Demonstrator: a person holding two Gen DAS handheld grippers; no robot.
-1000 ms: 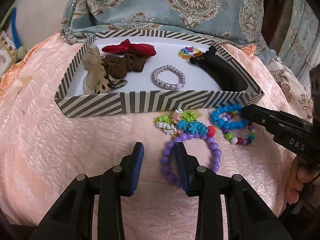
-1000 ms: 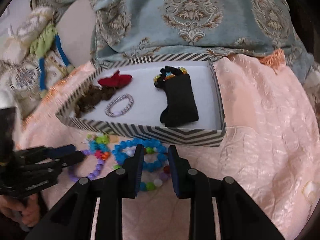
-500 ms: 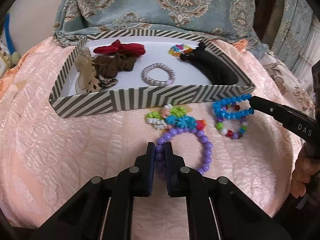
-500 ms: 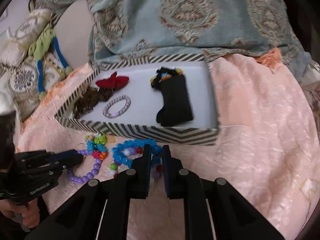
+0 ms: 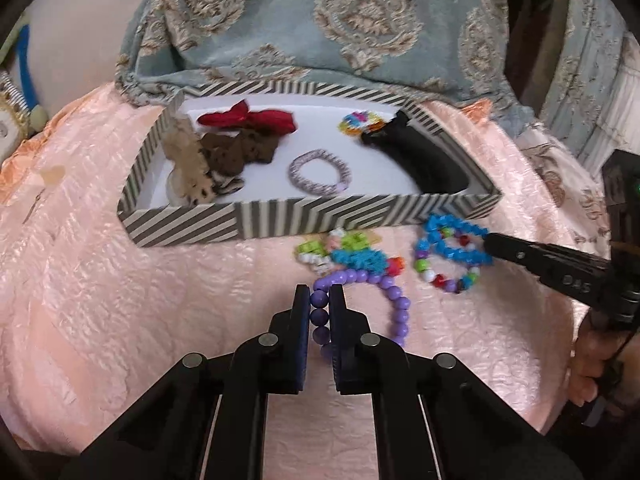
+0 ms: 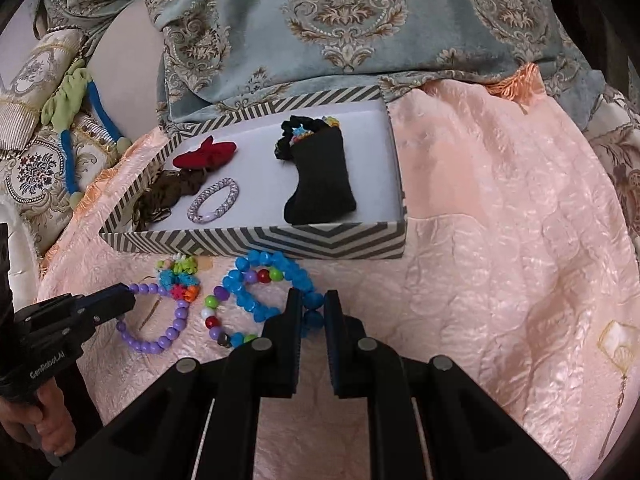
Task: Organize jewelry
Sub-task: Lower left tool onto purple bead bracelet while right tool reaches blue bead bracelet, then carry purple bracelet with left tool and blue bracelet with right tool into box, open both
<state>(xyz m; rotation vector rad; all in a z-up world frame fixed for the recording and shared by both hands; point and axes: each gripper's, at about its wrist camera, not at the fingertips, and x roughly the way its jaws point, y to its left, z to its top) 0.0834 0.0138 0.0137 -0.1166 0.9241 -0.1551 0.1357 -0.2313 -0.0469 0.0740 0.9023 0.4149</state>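
Inside striped box (image 5: 240, 222): scrunchies (image 5: 248, 120) (bracelet (image 5: 318, 172) too)

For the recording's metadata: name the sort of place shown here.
Probably a bedroom or living room at home: a quilted peach bedspread, a damask-patterned blue cushion, and a striped box of hair accessories suggest it.

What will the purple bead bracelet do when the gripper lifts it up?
The purple bracelet will probably droop: it is separate round beads on a string, pinched at one side by the left gripper. It looks light, since the beads seem small and plastic. It might tug the colourful bracelet lying against it.
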